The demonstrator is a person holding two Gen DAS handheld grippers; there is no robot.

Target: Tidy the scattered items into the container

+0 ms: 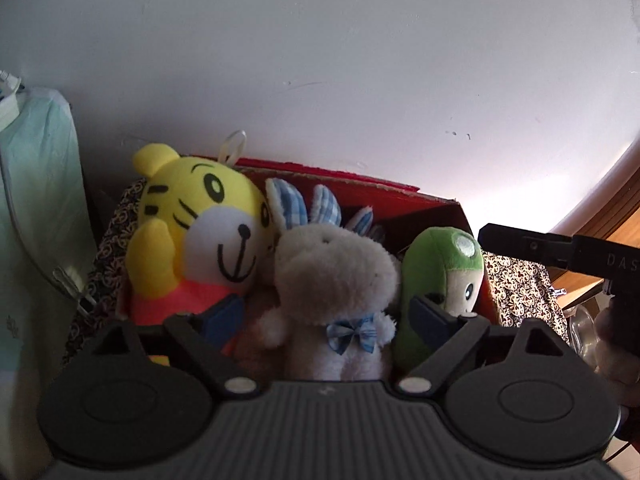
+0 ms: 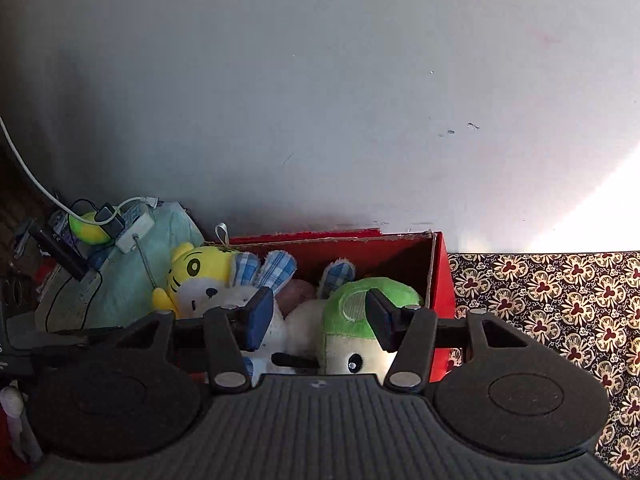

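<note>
Plush fills the red cardboard box against the wall, and from where I stand the tidying looks nearly done. Furthest left sits the yellow tiger, upright and bulging over the rim; beside it the grey-white bunny with checked blue ears and a bow tie, then the green doll leaning at the right end. All three should be light, soft and squashy, unlikely to slip or break, so I'd pinch a firm bulge like a head or torso rather than a floppy ear. The left gripper stands with its jaws spread wide either side of the bunny, gripping nothing. The right gripper hovers above the green doll, jaws likewise apart and empty. Patterned cloth to the right shows no stray toys.
</note>
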